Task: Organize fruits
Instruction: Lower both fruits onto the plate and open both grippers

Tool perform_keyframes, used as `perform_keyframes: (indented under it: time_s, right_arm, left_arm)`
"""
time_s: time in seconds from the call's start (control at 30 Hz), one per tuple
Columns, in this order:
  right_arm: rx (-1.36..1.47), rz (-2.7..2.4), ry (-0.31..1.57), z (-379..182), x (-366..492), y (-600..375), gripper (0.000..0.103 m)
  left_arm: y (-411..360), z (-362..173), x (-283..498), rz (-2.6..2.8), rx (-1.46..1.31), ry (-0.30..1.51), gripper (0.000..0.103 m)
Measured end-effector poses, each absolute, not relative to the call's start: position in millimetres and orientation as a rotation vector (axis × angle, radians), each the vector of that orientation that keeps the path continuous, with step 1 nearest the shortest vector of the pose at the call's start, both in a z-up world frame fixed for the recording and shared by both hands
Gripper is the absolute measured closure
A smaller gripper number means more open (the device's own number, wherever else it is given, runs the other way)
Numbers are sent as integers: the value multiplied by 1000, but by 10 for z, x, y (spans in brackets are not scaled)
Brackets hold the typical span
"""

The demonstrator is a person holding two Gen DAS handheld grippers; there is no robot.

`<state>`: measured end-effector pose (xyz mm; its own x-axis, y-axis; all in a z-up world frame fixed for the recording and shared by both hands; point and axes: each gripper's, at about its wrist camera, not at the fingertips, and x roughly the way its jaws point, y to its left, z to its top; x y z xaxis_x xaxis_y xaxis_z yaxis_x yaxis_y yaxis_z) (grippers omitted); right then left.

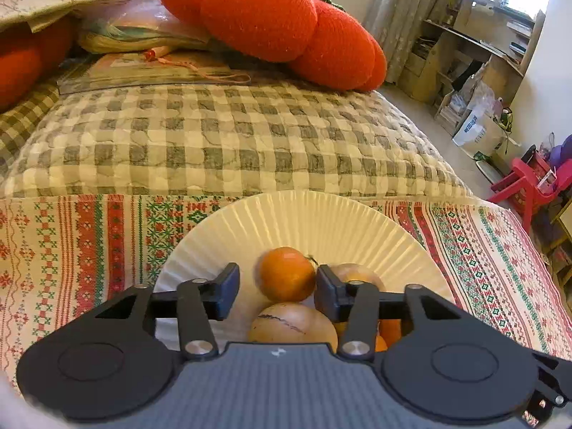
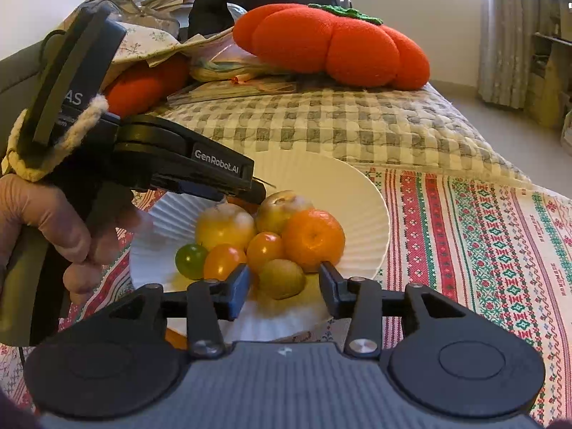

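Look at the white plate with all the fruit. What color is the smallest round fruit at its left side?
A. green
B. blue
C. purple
A: in the right wrist view, the little green fruit sits at the left of the pile on the white plate, beside an orange one.

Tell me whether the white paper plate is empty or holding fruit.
Holding fruit: the white fluted paper plate carries a clustered pile, including an orange mandarin and green tomato.
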<state>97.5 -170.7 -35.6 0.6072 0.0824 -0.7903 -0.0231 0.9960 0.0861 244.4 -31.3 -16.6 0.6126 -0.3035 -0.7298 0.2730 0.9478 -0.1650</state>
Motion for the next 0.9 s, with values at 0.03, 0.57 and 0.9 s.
perform_keyframes:
  time_s: [0.03,0.57,0.9]
  right_arm:
    - [69,59,916,-349,971,-1707,59]
    - [64,27,932,-105,826,-1714,32]
    - [63,7,953,19,691,-1738,22]
  left_arm:
    - [-308,-157,2426,-332,-30,845,59]
    - [-191,100,1926,-330,29,807,34]
    - [-69,164,1573,-321,22,809,24]
